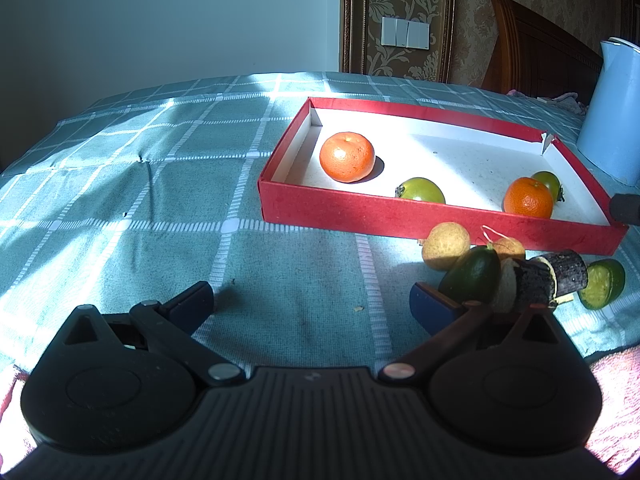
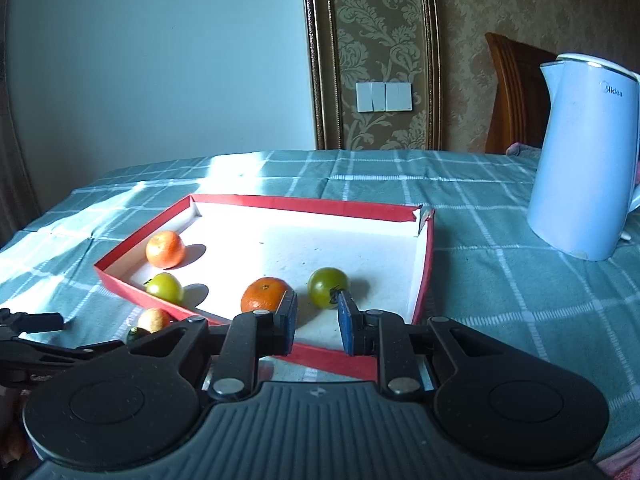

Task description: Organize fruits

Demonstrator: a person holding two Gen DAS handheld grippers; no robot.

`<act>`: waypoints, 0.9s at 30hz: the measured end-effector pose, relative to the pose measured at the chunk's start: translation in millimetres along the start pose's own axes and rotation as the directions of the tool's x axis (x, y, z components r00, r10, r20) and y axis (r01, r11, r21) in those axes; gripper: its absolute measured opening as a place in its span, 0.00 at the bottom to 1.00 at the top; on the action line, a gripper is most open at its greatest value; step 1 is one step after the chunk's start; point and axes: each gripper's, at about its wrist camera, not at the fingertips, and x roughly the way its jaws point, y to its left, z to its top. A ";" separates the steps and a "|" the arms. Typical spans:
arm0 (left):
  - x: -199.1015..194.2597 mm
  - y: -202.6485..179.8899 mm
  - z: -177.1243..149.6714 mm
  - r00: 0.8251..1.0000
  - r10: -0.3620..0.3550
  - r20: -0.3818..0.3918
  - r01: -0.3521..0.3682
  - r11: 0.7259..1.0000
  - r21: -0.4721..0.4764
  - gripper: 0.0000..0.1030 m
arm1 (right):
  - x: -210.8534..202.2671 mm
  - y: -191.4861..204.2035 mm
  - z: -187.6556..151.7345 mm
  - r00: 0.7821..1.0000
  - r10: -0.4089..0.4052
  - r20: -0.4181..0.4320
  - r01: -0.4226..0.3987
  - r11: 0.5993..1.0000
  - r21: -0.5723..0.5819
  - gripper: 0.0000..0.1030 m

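Note:
A red box with a white floor lies on the checked cloth. It holds two oranges and two green tomatoes. The box shows in the right wrist view too, with oranges and green tomatoes. Outside its near wall lie two tan longans, a dark green fruit, a dark sugarcane piece and a cut green citrus. My left gripper is open and empty beside that pile. My right gripper is open and empty over the box's near corner.
A pale blue kettle stands right of the box. A wooden chair back is behind the table. A pink towel lies at the near right edge. The cloth stretches left of the box.

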 end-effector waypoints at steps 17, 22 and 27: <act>0.1 0.1 0.0 1.000 0.000 0.000 0.000 1.000 0.000 1.00 | -10.8 11.3 -30.0 0.998 0.014 -0.067 -0.011 0.999 0.037 0.71; 0.1 0.1 0.0 1.000 0.000 0.000 0.000 1.000 0.000 1.00 | -6.8 19.8 -33.7 0.998 0.001 -0.064 -0.002 1.000 -0.010 0.71; 0.2 0.1 -0.1 1.000 0.000 0.000 0.000 1.000 0.000 1.00 | -1.4 19.3 -41.1 0.997 -0.002 -0.072 0.001 1.000 -0.006 0.63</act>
